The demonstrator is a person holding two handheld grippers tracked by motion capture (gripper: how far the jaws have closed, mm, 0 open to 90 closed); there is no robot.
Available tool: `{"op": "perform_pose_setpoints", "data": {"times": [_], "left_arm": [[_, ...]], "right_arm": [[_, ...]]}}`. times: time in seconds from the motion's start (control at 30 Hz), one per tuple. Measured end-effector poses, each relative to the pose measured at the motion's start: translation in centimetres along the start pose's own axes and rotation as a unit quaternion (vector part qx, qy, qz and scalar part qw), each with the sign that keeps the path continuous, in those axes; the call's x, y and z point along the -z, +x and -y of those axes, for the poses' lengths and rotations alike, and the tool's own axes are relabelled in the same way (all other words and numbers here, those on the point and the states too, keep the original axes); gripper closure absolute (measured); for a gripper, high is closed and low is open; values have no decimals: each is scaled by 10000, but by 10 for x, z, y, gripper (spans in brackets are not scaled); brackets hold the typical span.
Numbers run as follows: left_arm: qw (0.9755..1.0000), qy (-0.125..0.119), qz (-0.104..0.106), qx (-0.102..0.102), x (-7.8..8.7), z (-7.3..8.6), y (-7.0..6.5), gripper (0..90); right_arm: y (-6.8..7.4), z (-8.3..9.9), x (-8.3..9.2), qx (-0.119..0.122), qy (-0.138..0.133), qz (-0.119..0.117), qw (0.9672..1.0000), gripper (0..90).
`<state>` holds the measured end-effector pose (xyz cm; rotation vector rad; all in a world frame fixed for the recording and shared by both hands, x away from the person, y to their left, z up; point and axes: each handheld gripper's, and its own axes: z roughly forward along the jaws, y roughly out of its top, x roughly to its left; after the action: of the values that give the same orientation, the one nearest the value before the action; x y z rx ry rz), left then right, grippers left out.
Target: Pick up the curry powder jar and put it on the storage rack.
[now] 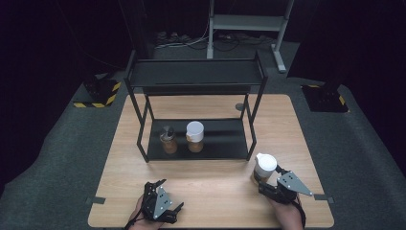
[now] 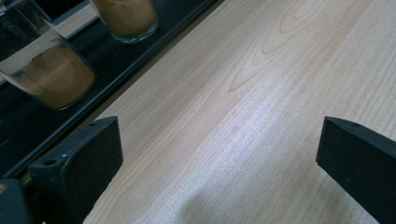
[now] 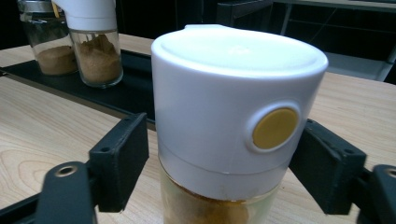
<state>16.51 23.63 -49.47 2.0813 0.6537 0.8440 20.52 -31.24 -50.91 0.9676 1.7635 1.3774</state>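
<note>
A glass spice jar (image 1: pixel 264 167) with a white cap and brown powder stands on the wooden table (image 1: pixel 210 187) at the right front. My right gripper (image 1: pixel 267 176) is shut on it. In the right gripper view the two black jaws press on either side of the jar (image 3: pixel 233 107), just below the cap with its yellow button. My left gripper (image 1: pixel 168 195) rests at the left front, held by a hand. Its jaws stand wide open over bare wood (image 2: pixel 219 154) with nothing between them.
A black two-tier rack (image 1: pixel 196 72) stands at the middle of the table. Its lower shelf (image 1: pixel 225 139) holds a white-capped jar (image 1: pixel 195 136) and a smaller jar (image 1: pixel 168 140), both with brown powder. Dark floor surrounds the table.
</note>
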Motion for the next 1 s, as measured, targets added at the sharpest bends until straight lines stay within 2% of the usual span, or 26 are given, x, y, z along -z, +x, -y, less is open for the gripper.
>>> {"op": "perform_pose_setpoints", "data": {"times": [0.03,0.17,0.53,0.63,1.0], "left_arm": [[10000,2,-16,0,0,0,0,8],[10000,11,-16,-17,0,-1,-1,9],[10000,-18,2,-24,0,0,0,9],[10000,-52,16,50,0,2,2,9],[10000,-65,17,58,1,2,2,9]], "right_arm": [[0,0,0,-26,-3,24,10000,296],[-4,2,1,-135,-37,-23,9999,301],[4,-2,0,13,0,62,10000,304],[7,-5,0,35,6,80,10000,305],[16,-18,5,23,-126,-128,9998,305]]}}
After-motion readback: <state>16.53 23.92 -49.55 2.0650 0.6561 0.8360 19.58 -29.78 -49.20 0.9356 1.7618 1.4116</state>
